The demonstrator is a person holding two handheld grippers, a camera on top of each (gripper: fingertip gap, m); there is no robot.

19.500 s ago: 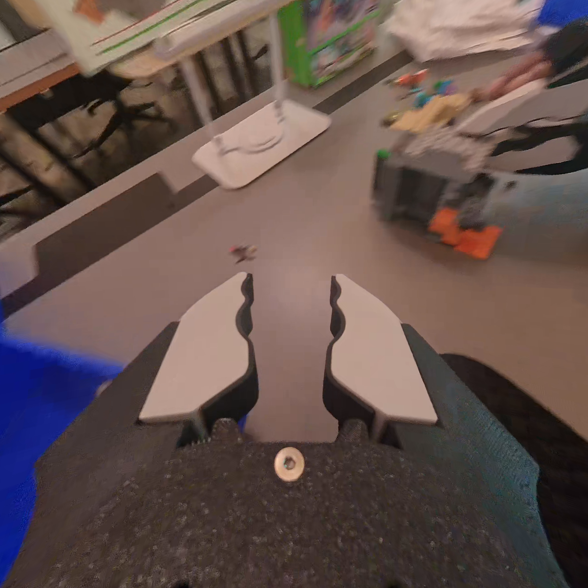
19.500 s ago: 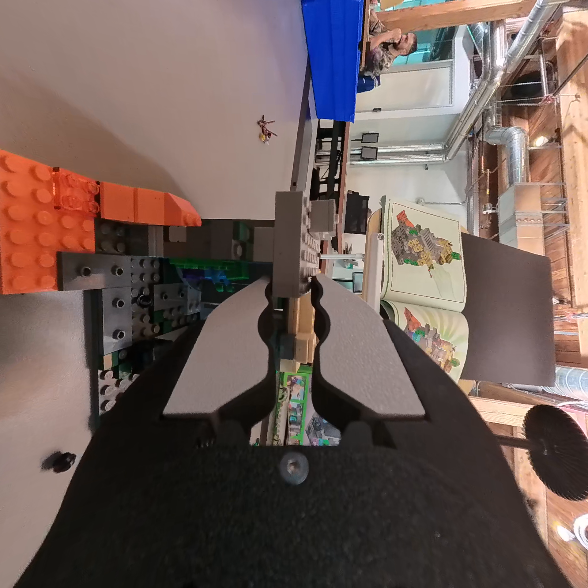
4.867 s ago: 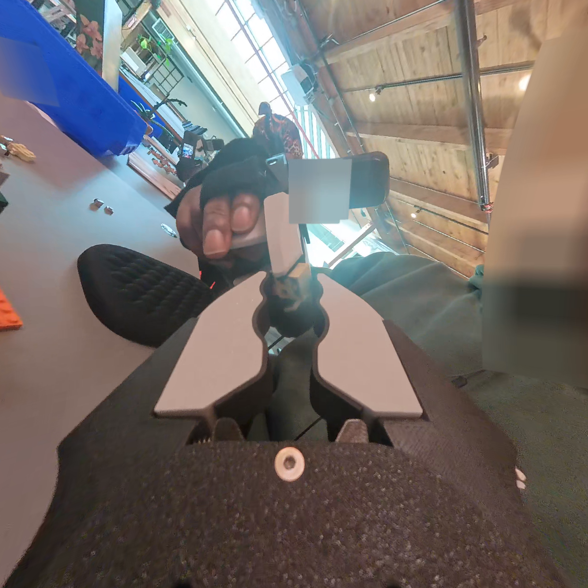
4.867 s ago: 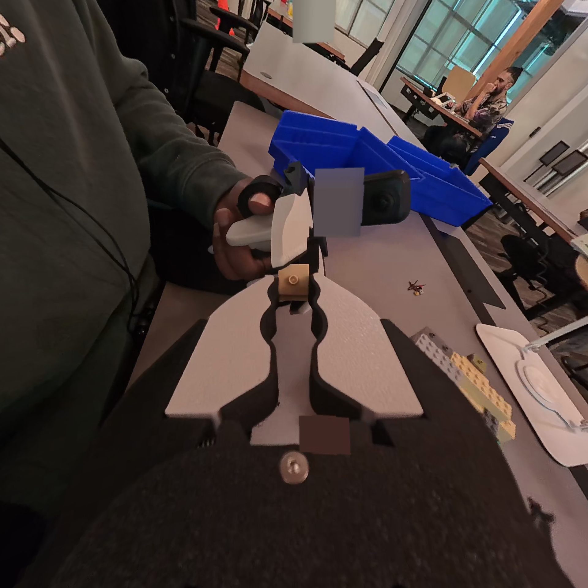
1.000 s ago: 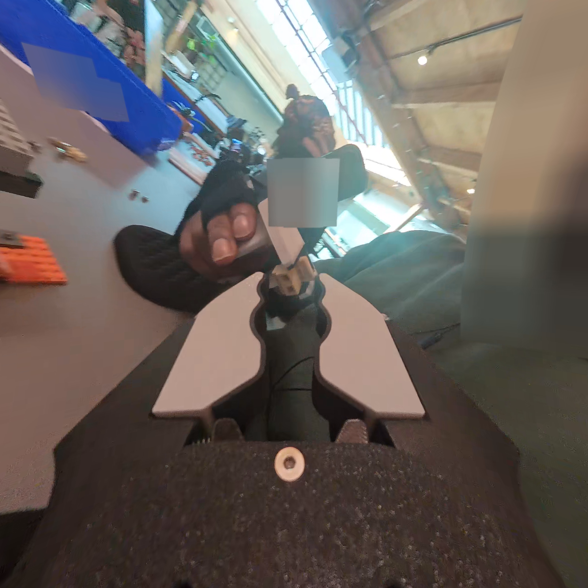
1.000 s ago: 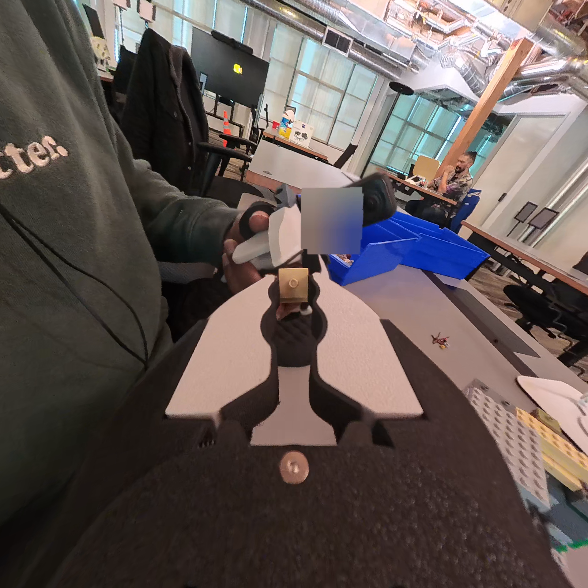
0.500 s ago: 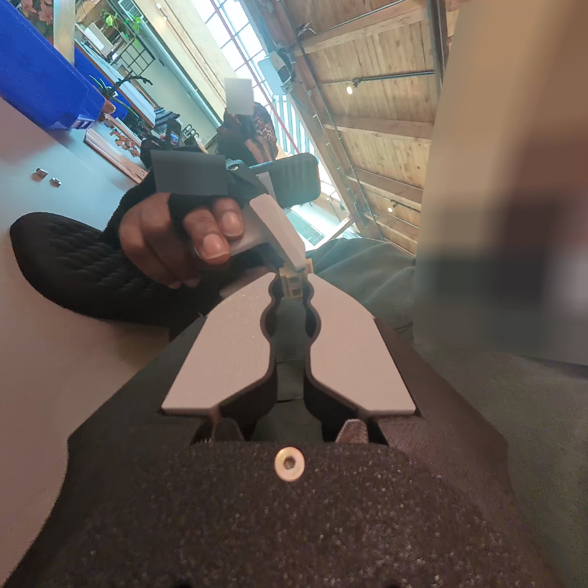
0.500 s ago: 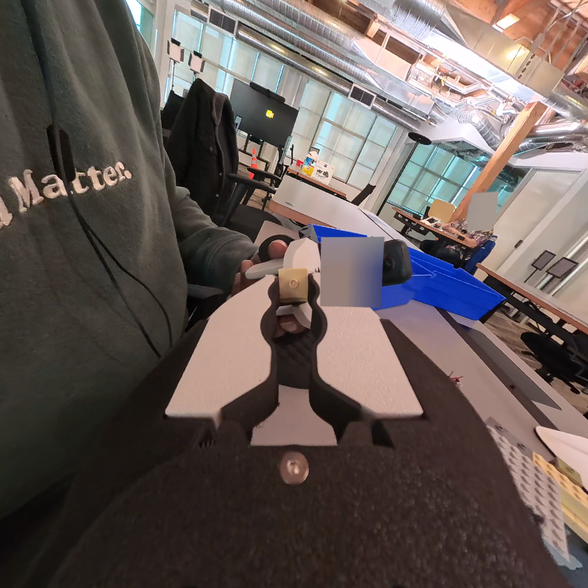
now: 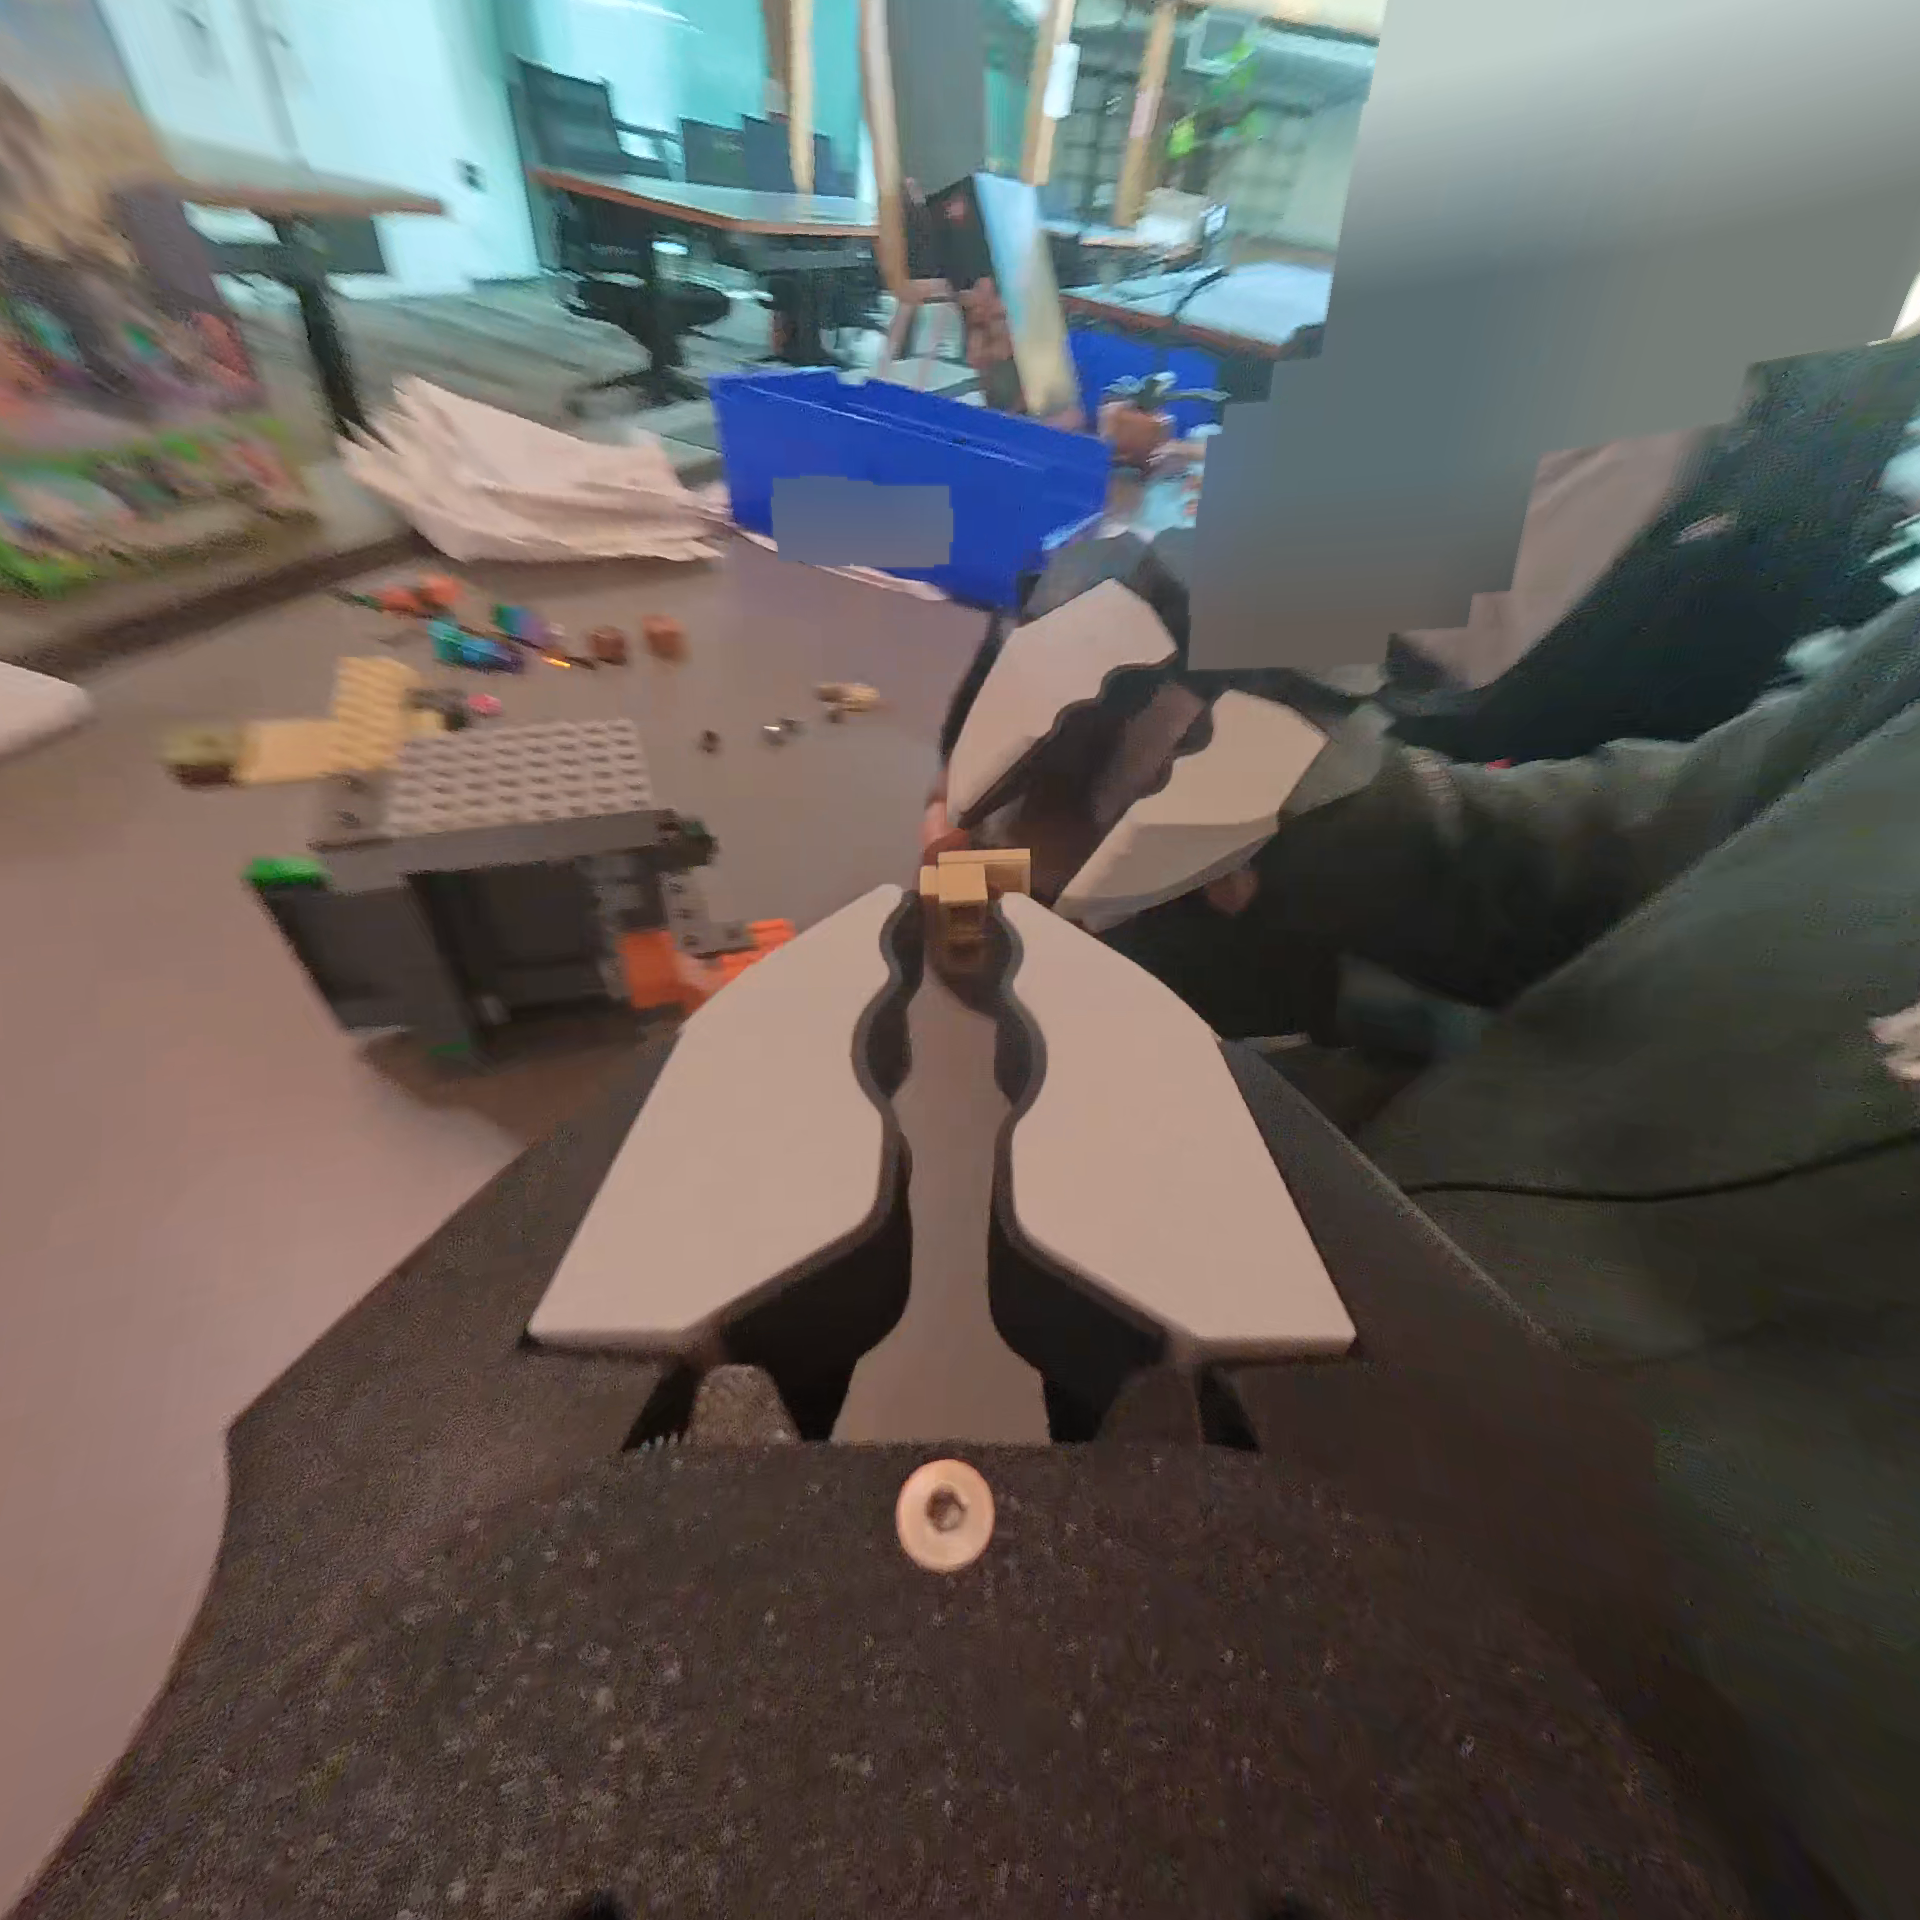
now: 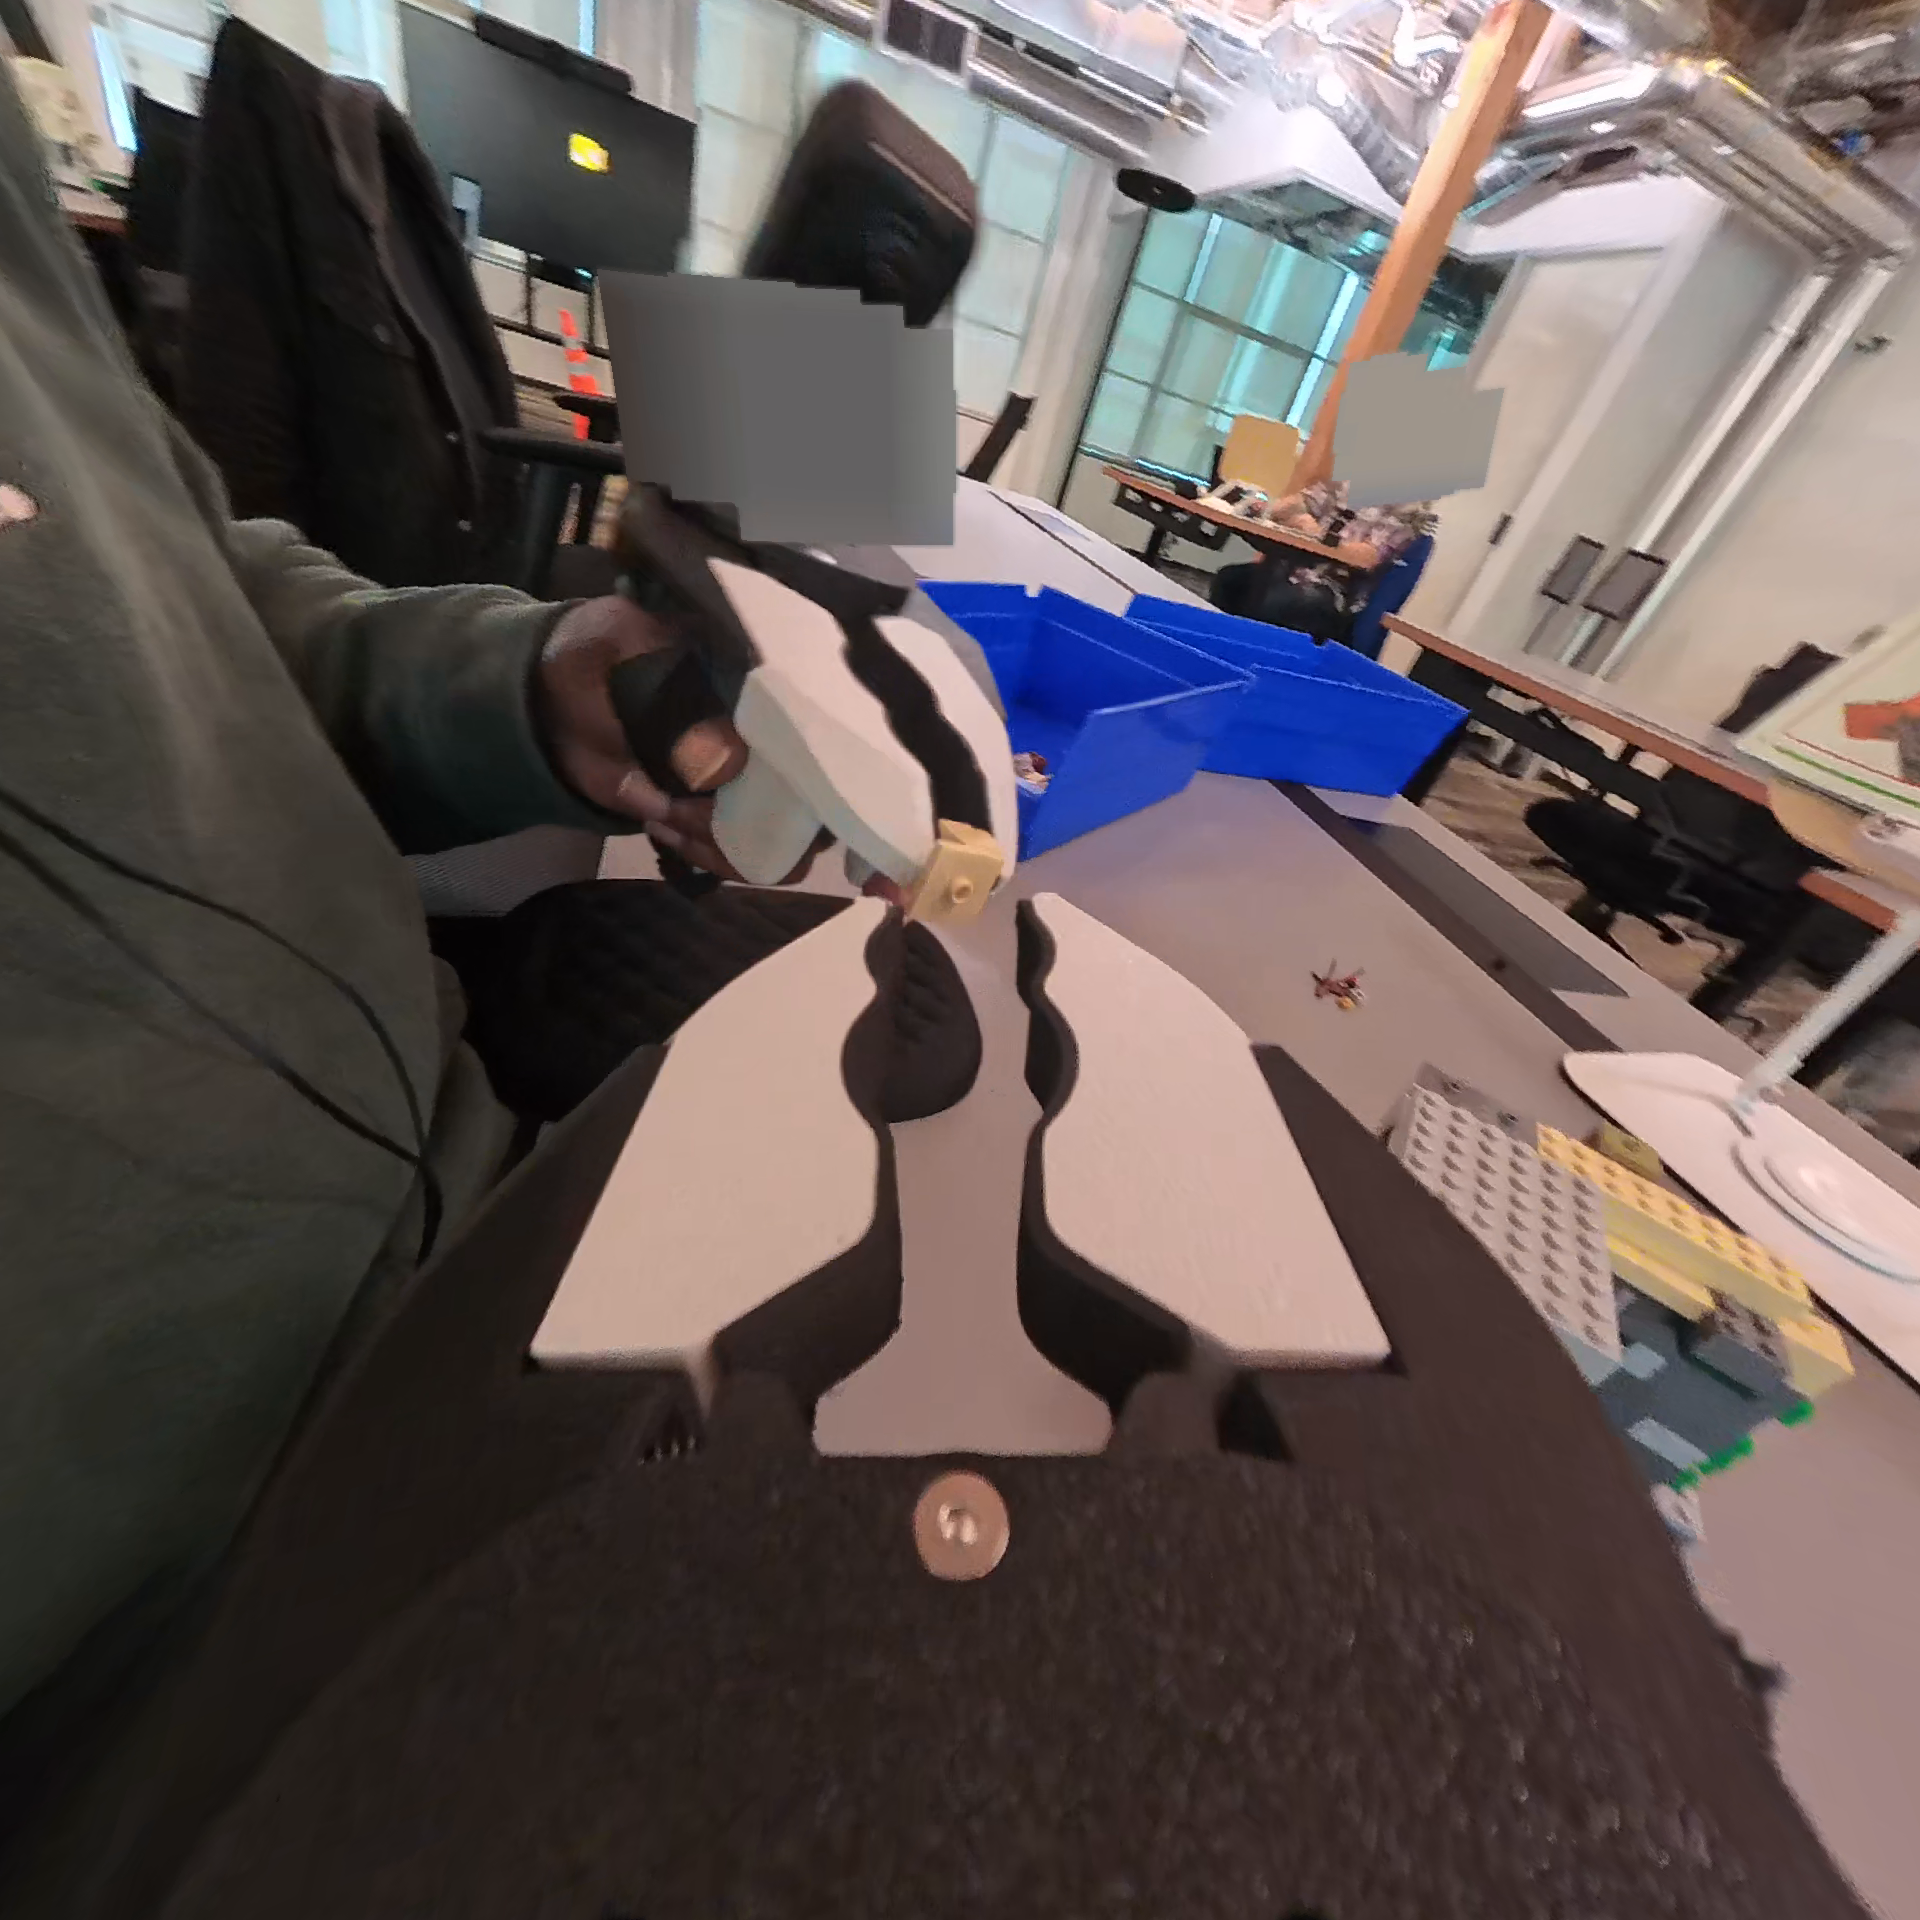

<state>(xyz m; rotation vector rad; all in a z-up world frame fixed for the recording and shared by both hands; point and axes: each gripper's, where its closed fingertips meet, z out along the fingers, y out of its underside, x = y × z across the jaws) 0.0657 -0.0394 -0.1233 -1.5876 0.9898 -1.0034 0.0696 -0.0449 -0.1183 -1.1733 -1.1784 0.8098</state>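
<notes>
The left gripper [image 9: 956, 902] is pinching a small tan brick [image 9: 974, 875] right at the very ends of its fingers. The jaws are almost together, with only the brick's width between them. Most of the brick is sticking out past the tips, so to me this looks like a pretty shallow hold. I'd say it's calling for an even squeeze and no twisting, since a piece this small could pop out sideways.

The right gripper [image 10: 951, 920] is pointing at that same brick from the opposite side with its jaws parted and nothing in them. The brick is sitting just off its tips, closest to the left one. I honestly can't tell if it's touching or just a hair clear. If it is touching, any nudge is going straight into that fingertip hold.

A person's hand [image 10: 634, 727] is wrapping the left gripper's handle behind the brick, and a dark green sleeve is running back from it.

Everything else is lying below the brick on the table [image 9: 156, 1091]. A grey brick build [image 9: 499, 831] with orange bits at its base is standing off to the left. Loose coloured pieces [image 9: 499, 634] are lying beyond that, and a blue bin [image 9: 904, 457] is sitting well behind.
</notes>
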